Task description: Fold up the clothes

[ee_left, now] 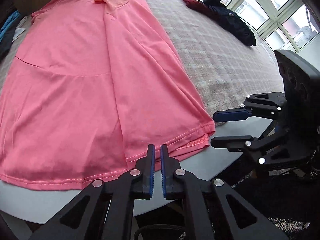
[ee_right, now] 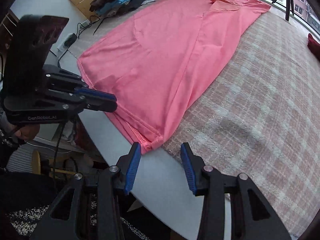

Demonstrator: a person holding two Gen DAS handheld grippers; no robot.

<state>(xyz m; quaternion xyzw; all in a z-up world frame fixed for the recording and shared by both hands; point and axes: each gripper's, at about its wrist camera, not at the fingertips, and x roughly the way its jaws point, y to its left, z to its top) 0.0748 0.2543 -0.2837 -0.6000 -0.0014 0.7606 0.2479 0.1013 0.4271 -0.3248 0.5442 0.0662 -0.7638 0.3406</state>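
Note:
A coral-pink shirt (ee_left: pixel 80 76) lies flat on the table, its right side folded over toward the middle, hem toward me. It also shows in the right wrist view (ee_right: pixel 160 60). My left gripper (ee_left: pixel 157 150) sits at the hem's edge with its jaws nearly closed and nothing between them; in the right wrist view it (ee_right: pixel 114 101) touches the hem from the left. My right gripper (ee_right: pixel 160 152) is open, just short of the hem's folded corner (ee_right: pixel 152 142). In the left wrist view it (ee_left: pixel 214 128) is open beside that corner.
A checked pink-grey cloth (ee_right: pixel 250 110) covers the table right of the shirt. Dark and red clothes (ee_left: pixel 224 14) lie at the far right. A pile of blue and brown clothes (ee_right: pixel 124 0) lies at the far left. The grey table edge (ee_left: pixel 50 200) runs along the front.

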